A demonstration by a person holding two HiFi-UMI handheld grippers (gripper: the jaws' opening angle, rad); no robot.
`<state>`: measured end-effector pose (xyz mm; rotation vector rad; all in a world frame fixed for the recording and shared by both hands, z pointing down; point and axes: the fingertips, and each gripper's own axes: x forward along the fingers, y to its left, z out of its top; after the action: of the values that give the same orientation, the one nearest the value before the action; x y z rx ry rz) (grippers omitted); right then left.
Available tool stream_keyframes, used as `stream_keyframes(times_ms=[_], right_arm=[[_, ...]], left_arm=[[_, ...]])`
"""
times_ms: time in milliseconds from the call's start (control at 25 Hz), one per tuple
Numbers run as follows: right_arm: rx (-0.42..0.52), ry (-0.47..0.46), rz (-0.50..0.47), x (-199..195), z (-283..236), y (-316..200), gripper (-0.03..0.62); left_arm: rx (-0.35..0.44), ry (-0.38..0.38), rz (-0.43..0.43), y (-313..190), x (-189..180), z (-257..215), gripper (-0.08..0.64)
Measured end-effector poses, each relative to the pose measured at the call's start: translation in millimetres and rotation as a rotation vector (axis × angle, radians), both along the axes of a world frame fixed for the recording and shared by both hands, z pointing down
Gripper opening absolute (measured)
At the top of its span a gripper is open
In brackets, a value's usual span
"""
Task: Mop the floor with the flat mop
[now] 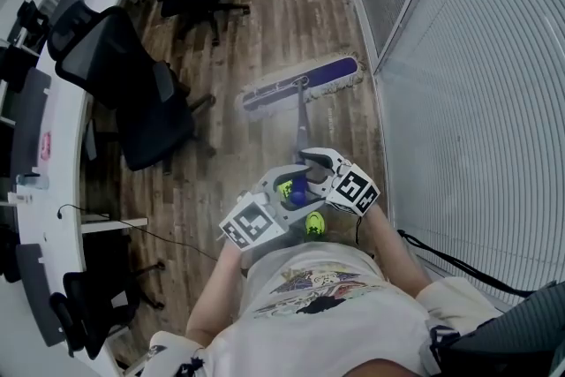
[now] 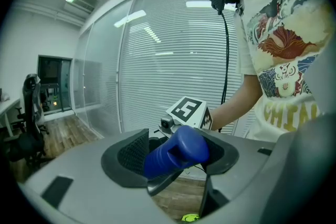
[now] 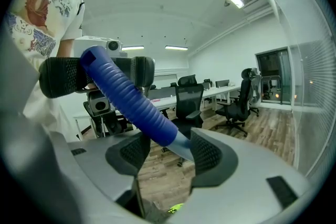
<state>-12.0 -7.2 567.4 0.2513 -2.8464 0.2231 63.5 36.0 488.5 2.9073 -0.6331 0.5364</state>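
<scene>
From the head view we see the flat mop point(image 1: 302, 84) lying on the wooden floor point(image 1: 291, 4), its head angled and close to the glass wall with blinds point(image 1: 459, 101). The mop handle point(image 1: 302, 124) runs from the head back towards us and ends between our two grippers. The left gripper point(image 1: 284, 195) and the right gripper point(image 1: 311, 174) sit just beside each other on the handle's blue end, in front of our shirt. A black office chair point(image 1: 132, 93) stands to the left of the mop, beside the curved white counter point(image 1: 66, 115). A yellow-green shoe point(image 1: 315, 223) shows just below the grippers.

In the left gripper view we find the left gripper point(image 2: 176, 159) with its jaws set fairly wide and closed around the thick blue end of the mop handle point(image 2: 178, 152), which fills the space between the pads. The right gripper's marker cube point(image 2: 187, 111) shows just behind it.

In the right gripper view, the right gripper point(image 3: 172, 150) has its jaws closed on the mop handle point(image 3: 131, 99), where the ribbed blue sleeve gives way to the paler shaft. Higher up the sleeve, we see the left gripper point(image 3: 102, 73) clamped round it. Behind are more chairs point(image 3: 189, 97).
</scene>
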Motion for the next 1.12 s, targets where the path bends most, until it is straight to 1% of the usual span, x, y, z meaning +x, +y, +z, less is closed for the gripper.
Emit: stream_keyframes(times_ms=[280, 400, 560, 720, 840, 1000, 1120], right_arm=[[0.005, 0.018, -0.024, -11.2, 8.6, -32.1, 0.225], [0.013, 0.020, -0.027, -23.5, 6.7, -66.4, 0.227], [0.002, 0.023, -0.032, -41.3, 13.6, -108.6, 0.227], [0.017, 0.043, -0.034, -65.4, 7.1, -179.2, 0.227], [0.005, 0.062, -0.036, -90.2, 1.2, -232.7, 0.227], [0.000, 0.046, -0.014, -116.8, -8.8, -302.1, 0.227], [0.002, 0.023, 0.005, -130.0, -9.0, -346.5, 0.227]], left_arm=[[0.001, 0.024, -0.028, -33.5, -11.5, 7.4, 0.247], [0.011, 0.035, -0.021, -66.8, -23.6, 6.0, 0.247], [-0.001, 0.054, -0.014, -109.7, -41.2, 12.0, 0.249], [0.015, 0.071, -0.020, -179.7, -67.0, 4.7, 0.249], [-0.005, 0.079, -0.023, -234.5, -93.1, -2.4, 0.249], [-0.020, 0.069, 0.004, -303.1, -120.4, -12.0, 0.249], [-0.020, 0.064, 0.019, -345.9, -133.1, -11.6, 0.253]])
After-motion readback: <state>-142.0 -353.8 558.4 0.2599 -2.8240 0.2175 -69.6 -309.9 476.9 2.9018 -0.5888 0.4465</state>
